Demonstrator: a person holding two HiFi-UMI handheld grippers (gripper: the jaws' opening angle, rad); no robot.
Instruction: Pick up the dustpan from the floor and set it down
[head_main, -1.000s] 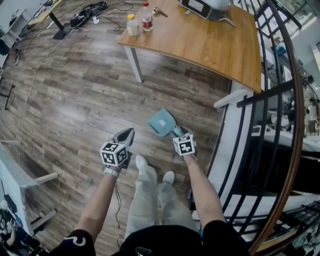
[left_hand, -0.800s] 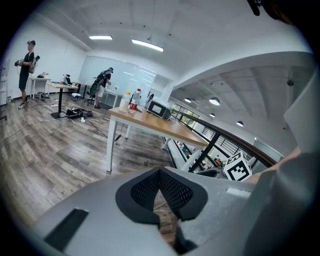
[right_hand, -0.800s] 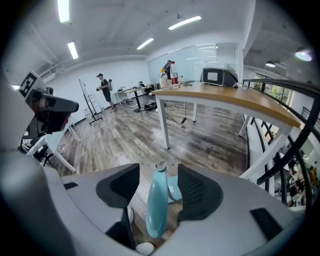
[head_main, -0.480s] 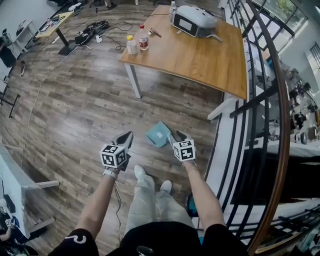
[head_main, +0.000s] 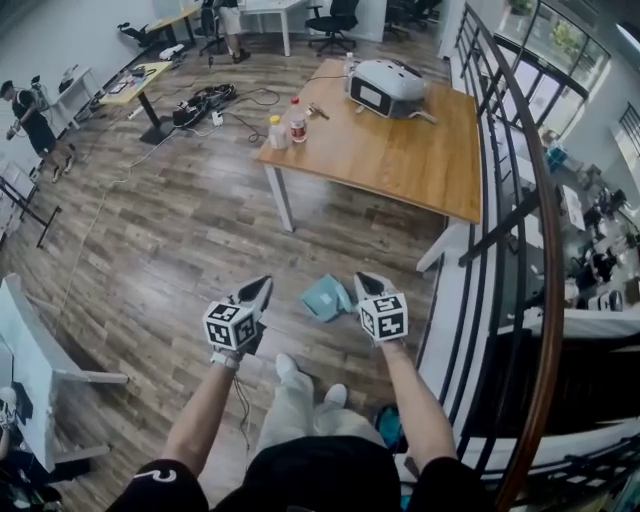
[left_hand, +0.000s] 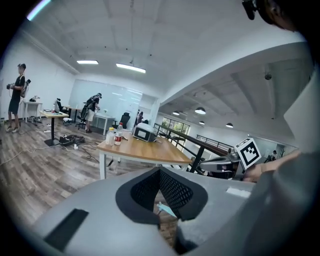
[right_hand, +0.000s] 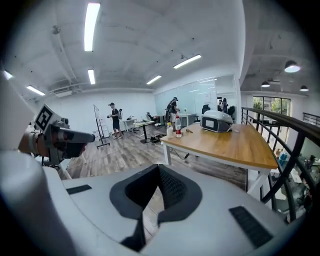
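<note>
The teal dustpan (head_main: 325, 297) lies on the wooden floor just ahead of the person's feet. In the left gripper view a sliver of it (left_hand: 165, 209) shows low down through the gap under the jaws. My right gripper (head_main: 363, 281) hangs above and to the right of the dustpan, apart from it. Its jaws (right_hand: 159, 168) meet at the tips with nothing between them. My left gripper (head_main: 262, 285) is held to the dustpan's left, also clear of it. It (left_hand: 160, 170) is shut and empty.
A wooden table (head_main: 400, 165) stands ahead, with two bottles (head_main: 296, 121) and a white device (head_main: 388, 85) on it. A dark metal railing (head_main: 497, 210) runs down the right side. The person's feet (head_main: 286, 366) are below the grippers. Desks and people stand far off at the left.
Both grippers have risen away from the floor. The right gripper has come off the dustpan's handle and its jaws have gone from open to shut. The dustpan stays on the floor.
</note>
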